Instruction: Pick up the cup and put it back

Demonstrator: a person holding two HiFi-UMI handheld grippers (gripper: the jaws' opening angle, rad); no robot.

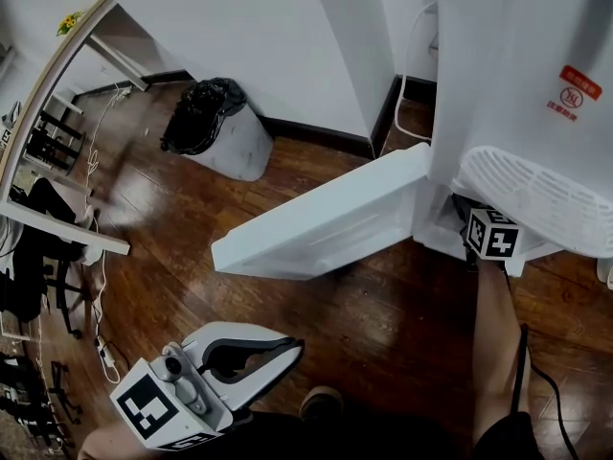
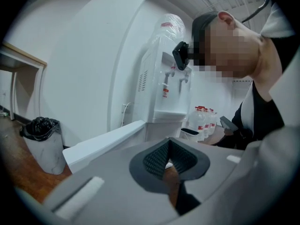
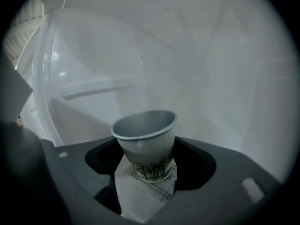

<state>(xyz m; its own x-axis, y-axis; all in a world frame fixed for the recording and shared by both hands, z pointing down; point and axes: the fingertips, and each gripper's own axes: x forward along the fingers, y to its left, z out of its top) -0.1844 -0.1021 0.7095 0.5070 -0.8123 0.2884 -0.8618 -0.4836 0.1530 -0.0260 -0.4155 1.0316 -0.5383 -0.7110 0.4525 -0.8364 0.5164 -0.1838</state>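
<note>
Inside the white cabinet (image 3: 211, 78): a small white paper cup with a dark bamboo print (image 3: 145, 139) stands upright over a printed paper sheet (image 3: 140, 191); I cannot tell whether it touches the sheet.
Right gripper (image 3: 146, 161): reaches into the base of the tall white water dispenser (image 1: 536, 65); its jaws press against the cup's two sides, holding it.
Left gripper (image 2: 169, 146): held low over the brown wood floor (image 1: 383, 314), well apart from the dispenser; ribbed pads (image 2: 157, 161) pressed together, nothing between them.
Cabinet door (image 1: 326, 218): white, swung open.
Grey bin with black bag (image 1: 215, 127): beside the wall.
</note>
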